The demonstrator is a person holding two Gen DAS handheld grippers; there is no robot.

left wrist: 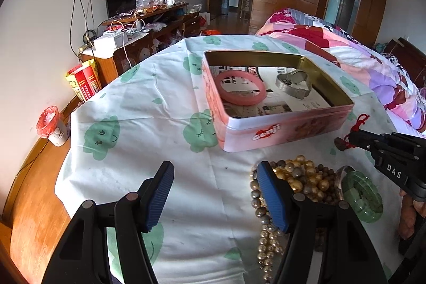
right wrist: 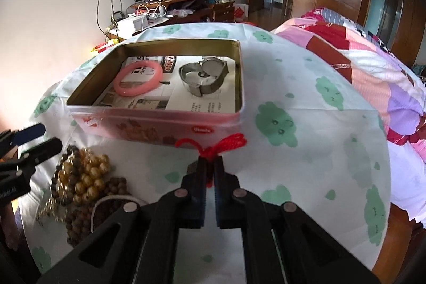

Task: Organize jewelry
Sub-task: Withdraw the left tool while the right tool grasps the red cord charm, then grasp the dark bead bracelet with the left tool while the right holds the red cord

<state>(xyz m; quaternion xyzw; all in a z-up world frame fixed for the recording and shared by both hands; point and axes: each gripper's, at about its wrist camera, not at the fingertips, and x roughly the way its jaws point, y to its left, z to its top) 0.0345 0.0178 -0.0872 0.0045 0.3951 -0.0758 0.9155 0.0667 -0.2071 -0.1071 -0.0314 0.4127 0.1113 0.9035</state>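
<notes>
My right gripper (right wrist: 210, 164) has its fingers pinched shut on a red cord (right wrist: 213, 144), whose knotted loops stick out past the tips at twelve o'clock; in the left view a small dark pendant (left wrist: 340, 144) hangs off that cord. The open tin (right wrist: 241, 76) sits just beyond, already holding a pink bangle (right wrist: 138, 80) at its nine o'clock side and a watch (right wrist: 203, 77) toward three.

My left gripper (left wrist: 215, 193) hangs open and empty over the cloth (left wrist: 159, 103), with the heap of beads (left wrist: 300, 182) and a green bangle (left wrist: 363, 194) at its three o'clock.

To do this well, I'd lift until the pendant clears the tin's near wall, carry it over a bare patch of the paper lining, and release low so the cord doesn't snag the rim.
</notes>
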